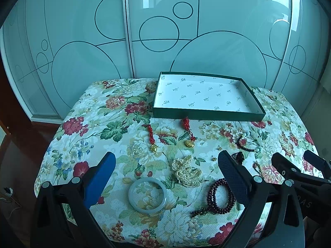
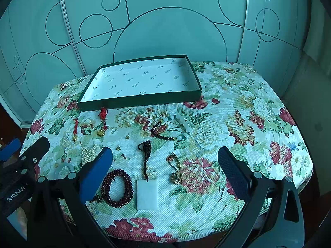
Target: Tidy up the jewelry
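Observation:
An empty green box [image 1: 206, 114] with a white printed lining stands at the back of the floral table; it also shows in the right wrist view [image 2: 142, 102]. In front lie two red-cord gold charms [image 1: 189, 143] [image 1: 153, 147], a pearl heap [image 1: 187, 172], a pale jade bangle [image 1: 147, 195], dark red beads [image 1: 221, 196] [image 2: 118, 187], a black-and-white bead bracelet [image 2: 165, 135], a white jade tablet pendant [image 2: 146, 195] and a gold-brown pendant [image 2: 175, 170]. My left gripper [image 1: 166, 172] is open and empty above the bangle. My right gripper [image 2: 164, 166] is open and empty above the tablet.
The table has a floral cloth [image 2: 248, 124] with rounded edges that drop off on all sides. Frosted sliding doors [image 1: 165, 31] with circle patterns stand close behind it. Small gold earrings [image 2: 118, 147] lie near the middle. The right gripper also shows at the left wrist view's right edge [image 1: 293, 163].

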A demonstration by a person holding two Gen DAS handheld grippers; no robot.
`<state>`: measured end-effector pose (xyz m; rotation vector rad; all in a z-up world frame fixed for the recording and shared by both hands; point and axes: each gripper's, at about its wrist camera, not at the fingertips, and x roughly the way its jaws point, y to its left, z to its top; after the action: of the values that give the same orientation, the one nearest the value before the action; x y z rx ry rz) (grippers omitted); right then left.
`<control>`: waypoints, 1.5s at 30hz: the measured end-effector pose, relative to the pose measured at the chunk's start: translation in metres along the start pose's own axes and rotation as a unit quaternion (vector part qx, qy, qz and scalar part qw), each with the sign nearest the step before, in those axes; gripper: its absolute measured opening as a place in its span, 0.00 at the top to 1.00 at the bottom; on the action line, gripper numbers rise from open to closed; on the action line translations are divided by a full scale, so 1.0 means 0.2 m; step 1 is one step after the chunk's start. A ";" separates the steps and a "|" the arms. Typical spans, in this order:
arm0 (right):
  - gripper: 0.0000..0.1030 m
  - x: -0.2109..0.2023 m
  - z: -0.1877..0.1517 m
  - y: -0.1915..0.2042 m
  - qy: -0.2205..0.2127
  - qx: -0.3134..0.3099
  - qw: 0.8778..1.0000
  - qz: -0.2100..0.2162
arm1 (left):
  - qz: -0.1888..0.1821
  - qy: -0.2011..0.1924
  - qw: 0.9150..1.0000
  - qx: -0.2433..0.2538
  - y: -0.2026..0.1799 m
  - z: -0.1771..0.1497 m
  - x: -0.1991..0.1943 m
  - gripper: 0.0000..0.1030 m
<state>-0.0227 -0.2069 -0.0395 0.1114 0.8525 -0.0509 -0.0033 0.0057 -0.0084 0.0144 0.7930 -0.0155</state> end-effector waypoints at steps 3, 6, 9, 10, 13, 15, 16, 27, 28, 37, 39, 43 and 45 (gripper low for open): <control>0.02 0.00 0.00 0.00 0.000 0.000 1.000 0.000 | 0.000 0.000 1.000 0.000 0.00 0.00 0.00 0.05; 0.02 0.00 0.00 0.00 0.000 0.000 1.000 0.000 | 0.001 0.000 1.000 0.000 0.00 0.00 0.00 0.05; 0.02 0.00 0.00 0.00 0.000 0.000 1.000 0.000 | 0.001 0.000 1.000 0.001 0.00 0.00 0.00 0.05; 0.02 0.00 0.00 0.00 0.001 0.000 1.000 0.000 | 0.001 0.000 1.000 0.000 0.00 0.00 0.00 0.05; 0.02 0.00 0.00 0.00 0.000 0.000 1.000 0.000 | 0.001 0.000 1.000 0.001 0.00 -0.01 0.00 0.05; 0.02 0.00 0.00 0.00 0.001 0.000 1.000 0.000 | 0.001 0.001 1.000 0.001 0.00 -0.01 0.00 0.05; 0.02 0.00 0.00 0.00 0.000 0.000 1.000 0.000 | 0.001 0.001 1.000 0.001 0.00 -0.01 0.00 0.05; 0.02 0.04 -0.02 -0.06 0.007 0.009 1.000 -0.013 | 0.004 0.018 1.000 -0.002 0.03 -0.03 0.07 0.05; 0.02 0.06 -0.02 -0.07 0.010 0.012 1.000 -0.015 | 0.005 0.021 1.000 -0.006 0.04 -0.03 0.08 0.05; 0.02 0.23 -0.06 -0.21 0.034 0.030 0.998 -0.031 | 0.019 0.047 0.999 -0.019 0.13 -0.06 0.23 0.05; 0.07 0.26 -0.05 -0.22 0.036 0.031 0.998 -0.034 | 0.021 0.052 0.998 -0.021 0.15 -0.06 0.27 0.05; 0.27 0.37 -0.02 -0.25 0.051 0.032 0.998 -0.033 | 0.034 0.055 0.998 -0.023 0.18 -0.06 0.32 0.05; 0.37 0.42 0.00 -0.26 0.054 0.031 0.998 -0.032 | 0.038 0.057 0.997 -0.024 0.19 -0.06 0.35 0.05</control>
<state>0.0274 -0.2580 -0.1069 0.1454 0.9622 -0.1320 0.0385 0.0434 -0.0665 0.0001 0.9066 0.0775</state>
